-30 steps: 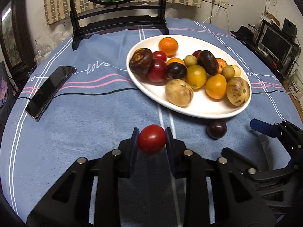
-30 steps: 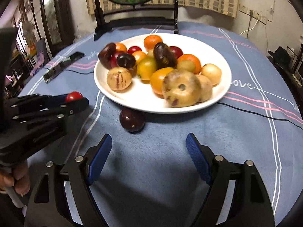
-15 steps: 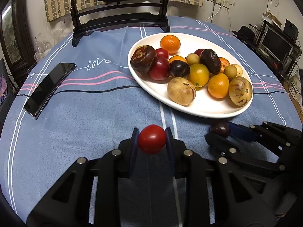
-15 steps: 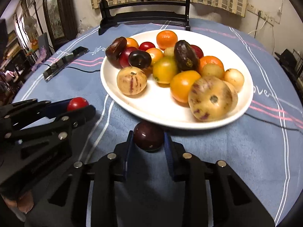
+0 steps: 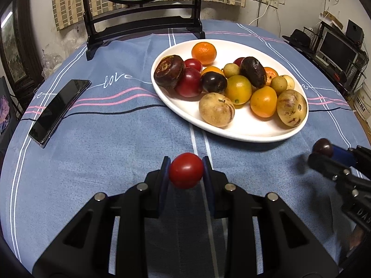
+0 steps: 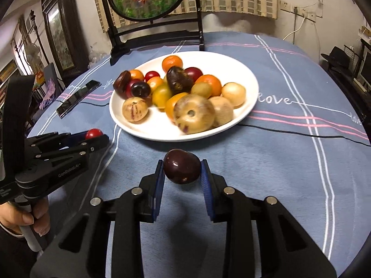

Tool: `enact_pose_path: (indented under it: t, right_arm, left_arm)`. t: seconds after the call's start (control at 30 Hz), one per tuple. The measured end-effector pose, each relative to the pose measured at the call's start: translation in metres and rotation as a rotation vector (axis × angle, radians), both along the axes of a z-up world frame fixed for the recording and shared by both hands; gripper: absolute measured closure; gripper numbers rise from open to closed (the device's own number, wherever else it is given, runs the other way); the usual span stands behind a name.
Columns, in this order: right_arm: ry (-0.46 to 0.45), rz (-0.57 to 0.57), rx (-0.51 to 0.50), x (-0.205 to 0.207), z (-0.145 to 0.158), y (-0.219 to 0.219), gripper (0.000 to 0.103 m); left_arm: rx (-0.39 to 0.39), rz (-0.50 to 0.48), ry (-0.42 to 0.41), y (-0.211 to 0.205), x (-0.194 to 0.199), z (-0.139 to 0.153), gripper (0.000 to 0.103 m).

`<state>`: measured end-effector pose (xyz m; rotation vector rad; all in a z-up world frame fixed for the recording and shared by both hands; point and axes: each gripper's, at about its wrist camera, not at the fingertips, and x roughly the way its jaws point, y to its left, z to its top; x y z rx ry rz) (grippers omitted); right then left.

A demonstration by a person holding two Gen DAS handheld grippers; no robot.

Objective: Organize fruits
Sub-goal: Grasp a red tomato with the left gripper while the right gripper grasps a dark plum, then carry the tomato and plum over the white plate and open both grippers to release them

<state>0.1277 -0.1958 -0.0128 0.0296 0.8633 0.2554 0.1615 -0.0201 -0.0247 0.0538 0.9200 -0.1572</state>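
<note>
The left hand-held gripper (image 5: 186, 170) is closed on a small red fruit (image 5: 186, 170), with its two pads pressing the fruit from both sides, and it holds the fruit above the blue cloth in front of the white plate (image 5: 231, 134). The right hand-held gripper (image 6: 182, 170) has just been closing, and now its blue pads press on a dark purple fruit (image 6: 182, 166), which hangs a little above the surface (image 6: 278, 173), just before the near rim of the plate.

I judge that the step in hand is to carry both fruits to the plate. To do it well, each fruit should go over the rim and come down on a bare part of the plate. The bare white area at the near side, in front of the speckled yellow fruits (image 5: 216, 113), looks the best place. The pile behind it is crowded, and a round fruit set there could roll or push another one out. The jaws should open only when the fruit is low and almost resting.

There is much free cloth on the near side of the plate. A black phone (image 5: 59, 111) lies well apart to the left of the plate, and a dark wooden stand (image 5: 141, 26) is behind the plate. A thin black cable (image 6: 301, 133) runs on the cloth beside the plate on the right.
</note>
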Motion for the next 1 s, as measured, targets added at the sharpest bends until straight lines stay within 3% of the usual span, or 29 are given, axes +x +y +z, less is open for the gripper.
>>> enact_pose_path:
  t: [0.27, 0.53, 1.0]
  right_arm:
    - [-0.047, 0.001, 0.021, 0.004, 0.018, -0.008, 0.072]
    - [-0.083, -0.009, 0.043, 0.027, 0.035, -0.012, 0.072]
    - [-0.096, -0.032, 0.049, 0.081, 0.042, -0.007, 0.072]
  left_arm:
    - [0.017, -0.011, -0.061, -0.011, -0.005, 0.029, 0.075]
    - [0.031, -0.034, -0.079, -0.034, 0.015, 0.050, 0.075]
    - [0.002, 0.035, -0.034, -0.046, 0.076, 0.046, 0.075]
